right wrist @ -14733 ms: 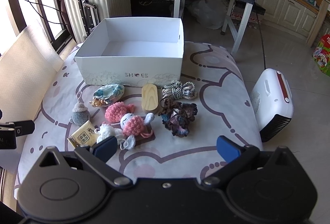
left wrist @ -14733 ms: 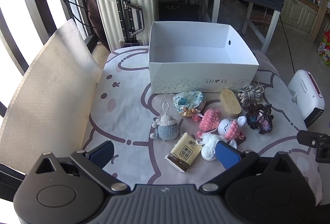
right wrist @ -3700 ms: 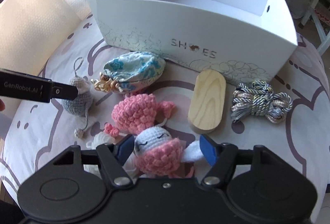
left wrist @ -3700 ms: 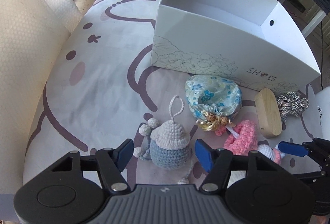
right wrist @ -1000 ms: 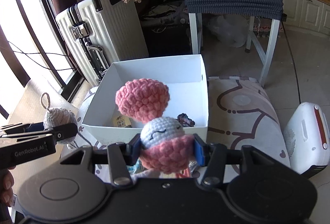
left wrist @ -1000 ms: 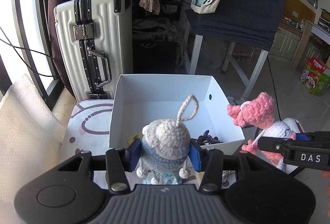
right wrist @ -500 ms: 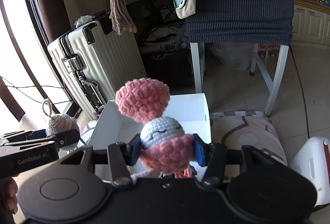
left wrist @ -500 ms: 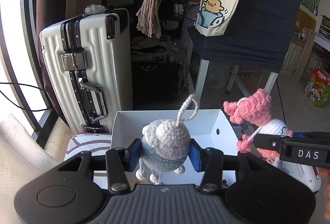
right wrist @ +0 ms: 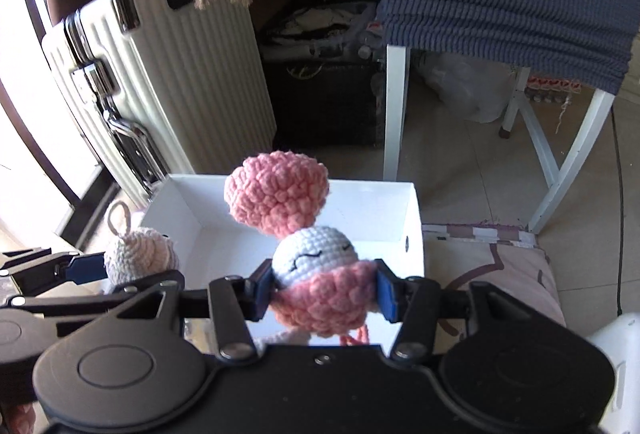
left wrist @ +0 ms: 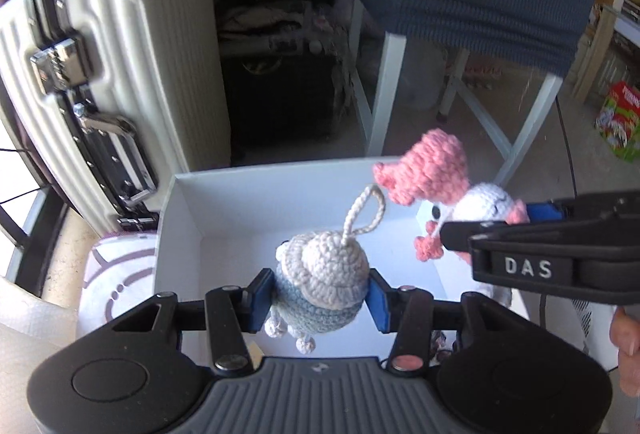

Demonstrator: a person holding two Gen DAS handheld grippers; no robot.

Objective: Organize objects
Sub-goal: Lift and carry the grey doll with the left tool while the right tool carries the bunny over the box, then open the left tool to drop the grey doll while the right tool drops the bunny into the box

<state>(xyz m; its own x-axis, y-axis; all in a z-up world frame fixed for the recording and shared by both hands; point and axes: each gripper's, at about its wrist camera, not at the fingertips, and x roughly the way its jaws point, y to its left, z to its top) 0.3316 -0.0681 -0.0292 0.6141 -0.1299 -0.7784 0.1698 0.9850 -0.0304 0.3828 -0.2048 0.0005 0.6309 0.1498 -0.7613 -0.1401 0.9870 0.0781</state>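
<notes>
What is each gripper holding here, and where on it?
Left gripper: blue-grey crochet doll, clamped across its body. Right gripper: pink crochet doll, clamped across its pink body.

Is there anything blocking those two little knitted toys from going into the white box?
Nothing visible does. The blue-and-cream crocheted doll in the left gripper and the pink-and-white crocheted doll in the right gripper are both held over the open white cardboard box.

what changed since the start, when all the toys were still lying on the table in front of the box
The left gripper has picked up the blue-and-cream crochet charm, and the right gripper the pink-and-white crochet doll. Both toys now hang above the white shoe box, side by side. Some other items had already reached the box a second ago. The box and the white suitcase behind it kept their places.
</notes>
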